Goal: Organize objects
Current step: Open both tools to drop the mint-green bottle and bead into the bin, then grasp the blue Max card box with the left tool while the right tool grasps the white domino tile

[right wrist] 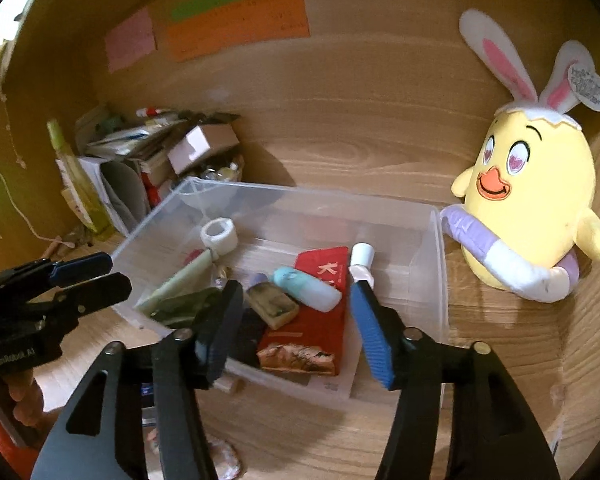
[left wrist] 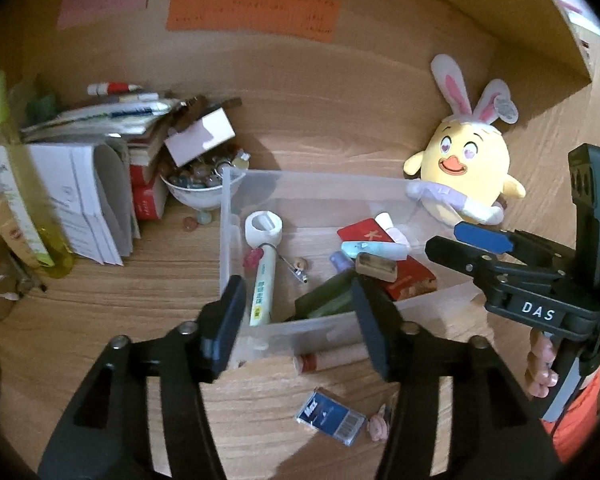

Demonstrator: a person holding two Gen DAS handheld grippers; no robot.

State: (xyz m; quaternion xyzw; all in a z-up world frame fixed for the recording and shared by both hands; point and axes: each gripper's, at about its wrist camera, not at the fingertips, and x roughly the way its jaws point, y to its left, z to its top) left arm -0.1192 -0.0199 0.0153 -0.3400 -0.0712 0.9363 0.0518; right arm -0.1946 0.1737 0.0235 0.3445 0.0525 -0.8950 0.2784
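Observation:
A clear plastic bin [left wrist: 236,216] [right wrist: 440,280] sits on the wooden desk and holds a white-capped tube [left wrist: 262,264], a red packet [left wrist: 404,276] [right wrist: 320,320], a pale blue tube [right wrist: 308,286] and other small items. My left gripper [left wrist: 300,308] is open and empty over the bin's near edge. My right gripper [right wrist: 296,312] is open and empty over the bin's right half; it also shows in the left wrist view [left wrist: 468,246]. A blue card case [left wrist: 332,416], a small pink item [left wrist: 378,426] and a wooden cylinder [left wrist: 332,358] lie on the desk in front of the bin.
A yellow plush chick with bunny ears [left wrist: 466,168] [right wrist: 528,208] stands right of the bin. A pile of books, papers and a box [left wrist: 100,168] and a white bowl of trinkets [left wrist: 196,188] stand to the left. Coloured notes [left wrist: 252,12] hang on the back wall.

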